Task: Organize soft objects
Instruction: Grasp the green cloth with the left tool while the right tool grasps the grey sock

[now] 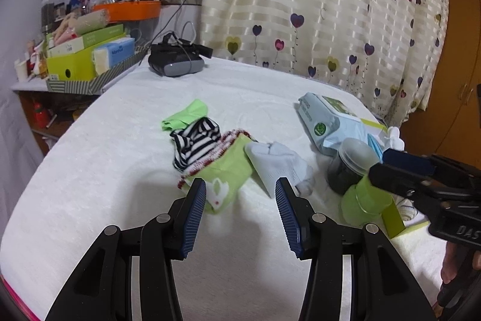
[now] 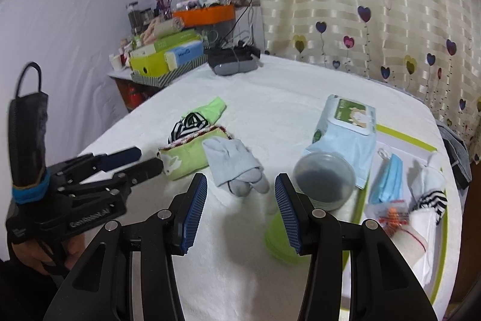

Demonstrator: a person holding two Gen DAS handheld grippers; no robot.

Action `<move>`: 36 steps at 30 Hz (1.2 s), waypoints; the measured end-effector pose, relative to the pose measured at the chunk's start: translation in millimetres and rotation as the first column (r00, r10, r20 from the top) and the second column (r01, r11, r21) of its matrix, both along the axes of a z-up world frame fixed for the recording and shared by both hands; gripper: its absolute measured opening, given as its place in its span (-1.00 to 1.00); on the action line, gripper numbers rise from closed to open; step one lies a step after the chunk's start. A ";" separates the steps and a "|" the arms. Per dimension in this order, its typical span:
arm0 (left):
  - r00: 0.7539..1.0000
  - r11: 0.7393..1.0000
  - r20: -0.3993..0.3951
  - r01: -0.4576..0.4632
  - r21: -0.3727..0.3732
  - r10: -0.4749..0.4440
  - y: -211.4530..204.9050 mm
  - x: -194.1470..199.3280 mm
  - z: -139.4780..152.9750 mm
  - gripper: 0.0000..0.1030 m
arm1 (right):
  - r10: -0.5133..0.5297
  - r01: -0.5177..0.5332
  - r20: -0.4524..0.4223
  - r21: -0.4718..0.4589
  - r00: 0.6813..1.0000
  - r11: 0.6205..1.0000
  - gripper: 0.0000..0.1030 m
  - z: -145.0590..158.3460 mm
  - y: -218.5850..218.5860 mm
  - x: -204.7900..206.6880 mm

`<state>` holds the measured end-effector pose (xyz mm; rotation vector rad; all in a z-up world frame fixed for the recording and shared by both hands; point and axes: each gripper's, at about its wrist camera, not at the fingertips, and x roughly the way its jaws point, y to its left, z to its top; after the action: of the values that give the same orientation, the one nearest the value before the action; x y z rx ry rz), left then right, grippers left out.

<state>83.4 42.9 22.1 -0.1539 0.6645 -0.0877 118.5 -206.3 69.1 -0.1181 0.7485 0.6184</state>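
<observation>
Hovering both grippers over the white bed cover (image 1: 105,158), jaws spread wide on my left gripper (image 1: 240,209) and right gripper (image 2: 240,208), nothing pinched. Socks are sitting in a pile mid-bed: green bunny sock (image 1: 228,170), striped sock (image 1: 195,140), pale blue sock (image 2: 231,163). Wet wipes pack (image 2: 345,128) is lying beside the tray (image 2: 402,137).

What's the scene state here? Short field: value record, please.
surface: white towel-covered table
left tool: open, empty, above green rabbit sock
right tool: open, empty, beside dark jar
loose pile: striped sock, green rabbit sock, pale blue sock
tray: holds blue face mask and other small items
also on table: wipes pack, headset
</observation>
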 end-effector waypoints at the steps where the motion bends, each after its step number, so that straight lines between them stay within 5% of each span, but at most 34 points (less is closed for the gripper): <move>1: 1.000 1.000 0.001 -0.004 -0.005 0.004 4.2 0.9 0.4 -0.09 | 0.002 -0.002 -0.006 -0.009 1.000 1.000 -0.06 -1.1 3.7 2.6; 13: 0.999 0.999 -0.045 -0.006 -0.034 0.005 40.3 23.9 -13.1 -0.08 | 0.094 -0.110 -0.090 -0.192 0.992 0.975 -0.06 -31.3 73.2 41.6; 23: 0.995 0.998 -0.094 0.033 -0.050 -0.037 49.9 46.8 -30.0 0.01 | 0.037 -0.080 -0.141 -0.312 0.989 0.947 -0.06 -57.5 95.5 66.4; 26: 0.990 0.996 -0.119 0.066 -0.062 -0.073 46.0 56.5 -36.8 0.02 | 0.026 -0.070 -0.151 -0.293 0.988 0.954 -0.06 -58.9 94.1 70.1; 31: 0.985 0.996 -0.152 0.077 -0.044 -0.083 36.0 68.4 -46.4 0.06 | 0.040 -0.073 -0.125 -0.273 0.991 0.959 -0.39 -53.6 89.4 65.5; 36: 0.985 0.997 -0.155 0.078 0.001 -0.077 24.8 75.2 -46.9 0.12 | 0.037 -0.063 -0.105 -0.250 0.994 0.966 -0.40 -47.4 81.8 61.2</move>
<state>158.6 67.7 -24.8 -0.1293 0.8255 -0.1491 179.7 -124.5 21.7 -0.3445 0.9218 0.5775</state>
